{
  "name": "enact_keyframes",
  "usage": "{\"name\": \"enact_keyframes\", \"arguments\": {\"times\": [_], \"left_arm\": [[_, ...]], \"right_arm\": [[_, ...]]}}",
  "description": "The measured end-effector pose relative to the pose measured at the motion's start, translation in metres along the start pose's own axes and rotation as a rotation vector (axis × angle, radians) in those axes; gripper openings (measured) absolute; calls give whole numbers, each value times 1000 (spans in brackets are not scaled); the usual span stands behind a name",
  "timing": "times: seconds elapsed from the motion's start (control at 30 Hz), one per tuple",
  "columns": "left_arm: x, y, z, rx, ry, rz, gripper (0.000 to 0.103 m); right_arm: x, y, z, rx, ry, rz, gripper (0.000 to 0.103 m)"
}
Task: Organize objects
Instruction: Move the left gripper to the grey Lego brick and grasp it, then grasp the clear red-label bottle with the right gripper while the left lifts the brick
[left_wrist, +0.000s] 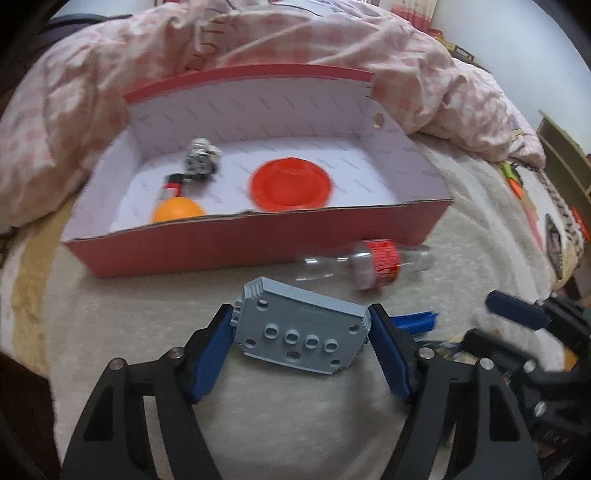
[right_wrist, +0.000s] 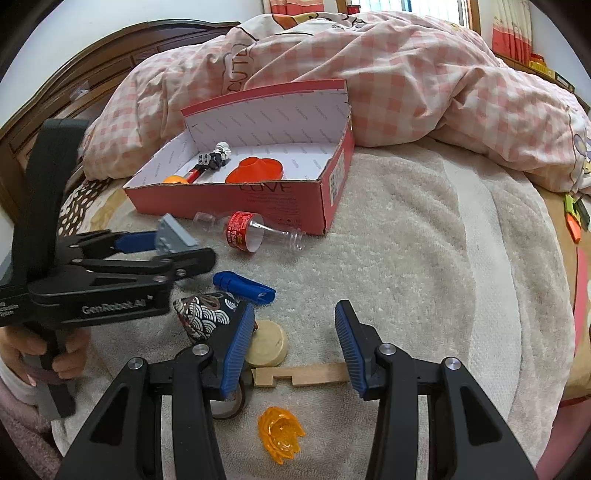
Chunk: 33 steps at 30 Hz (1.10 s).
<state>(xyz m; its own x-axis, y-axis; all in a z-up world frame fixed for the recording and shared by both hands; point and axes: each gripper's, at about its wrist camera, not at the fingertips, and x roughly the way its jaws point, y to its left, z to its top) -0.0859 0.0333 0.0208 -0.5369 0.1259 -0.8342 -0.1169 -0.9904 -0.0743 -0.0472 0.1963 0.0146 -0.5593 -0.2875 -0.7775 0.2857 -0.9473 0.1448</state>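
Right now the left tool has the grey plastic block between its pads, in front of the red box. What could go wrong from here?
1. The left tool holds the grey block only by its short ends, tilted; it may slip out before reaching the red box.
2. The empty bottle lies against the box's front wall, so a low carry could knock it and set it rolling.
3. The right tool hangs open nearby; the two could collide.

place: home bedroom | signs: bed with wooden headboard (right_wrist: 110, 55) | pink checked quilt (right_wrist: 369, 74) | fleecy blanket (right_wrist: 406, 240) | curtained window (right_wrist: 388, 5)
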Motion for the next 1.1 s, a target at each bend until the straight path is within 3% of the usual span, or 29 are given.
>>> {"name": "enact_keyframes", "arguments": {"times": [0.17,0.4,0.6,0.7,0.97,1.1], "left_arm": [[-3,30,-5,-59,19,30,72],[-3,55,-9,-132,11,23,73],[-1,51,-13,-117,-6,23,73],[-2,54,-14,-124,-10,11,73],[-4,54,-14,-109,3,-22,73],[-7,54,-14,-69,27,-50,74]], "right_arm": [[3,10,14,-56,-2,-4,47],[21,42,43,-238,28,-16,47],[52,59,54,-336,106,-64,47],[60,65,53,-385,108,-123,47],[67,75,48,-450,139,-172,49],[57,79,47,-446,170,-114,49]]}}
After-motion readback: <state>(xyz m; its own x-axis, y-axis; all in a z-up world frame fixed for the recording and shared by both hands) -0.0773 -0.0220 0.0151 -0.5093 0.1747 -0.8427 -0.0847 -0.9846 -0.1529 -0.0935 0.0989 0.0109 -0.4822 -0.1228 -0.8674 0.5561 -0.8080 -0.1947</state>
